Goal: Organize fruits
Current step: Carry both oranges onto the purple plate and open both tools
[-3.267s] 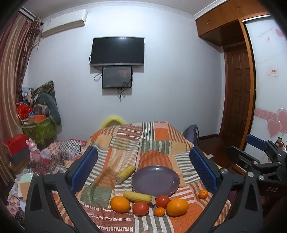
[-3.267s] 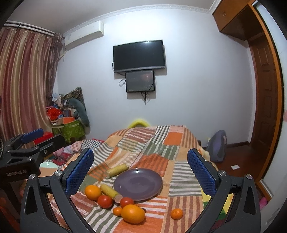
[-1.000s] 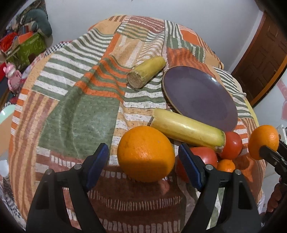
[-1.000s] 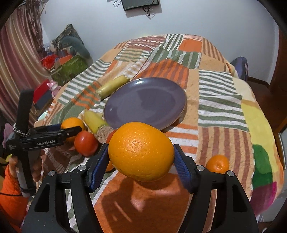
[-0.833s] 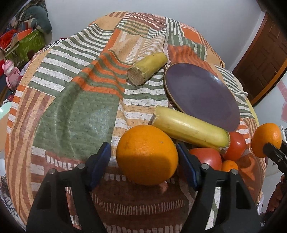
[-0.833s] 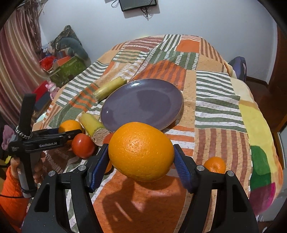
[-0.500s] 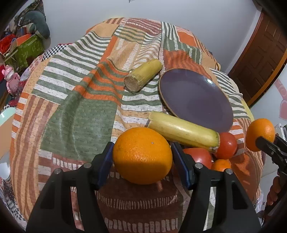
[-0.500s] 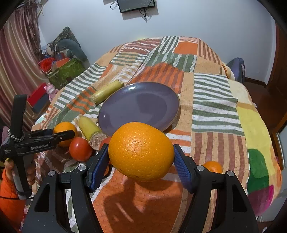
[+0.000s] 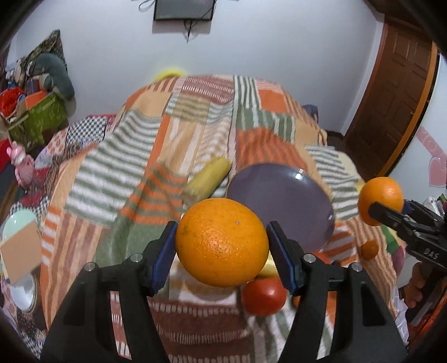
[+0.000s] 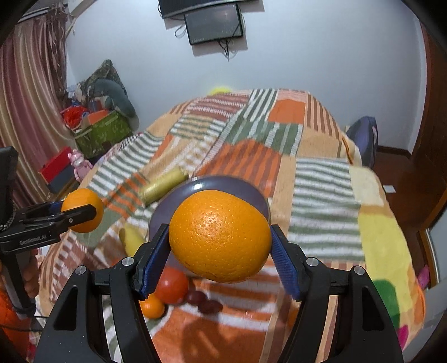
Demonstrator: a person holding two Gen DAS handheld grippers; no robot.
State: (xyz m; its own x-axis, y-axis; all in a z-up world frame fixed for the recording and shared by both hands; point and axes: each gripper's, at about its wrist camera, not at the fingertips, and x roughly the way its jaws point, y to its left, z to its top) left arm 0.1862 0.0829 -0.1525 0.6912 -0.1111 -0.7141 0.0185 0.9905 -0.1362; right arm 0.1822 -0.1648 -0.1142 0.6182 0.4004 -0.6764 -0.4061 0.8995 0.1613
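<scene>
Holding one orange point(image 9: 222, 242) clamped in my left hand-held gripper point(image 9: 222, 251) and another orange point(image 10: 220, 236) in my right hand-held gripper point(image 10: 220, 251), I see the purple plate point(image 9: 296, 195) lying just ahead, below both, on the bed

This is a bedroom in a home: a bed point(image 10: 321, 178) under a patchwork blanket of orange, green and striped squares fills the middle of both views. Wall-mounted screens point(image 10: 213, 23) with dangling cables sit at the top centre, striped curtains point(image 10: 25, 92) hang at the upper left, and a wooden door point(image 9: 396, 97) stands at the right. At the left, piled clutter point(image 9: 33, 92) and a pink toy point(image 10: 79, 164) sit on the floor.
</scene>
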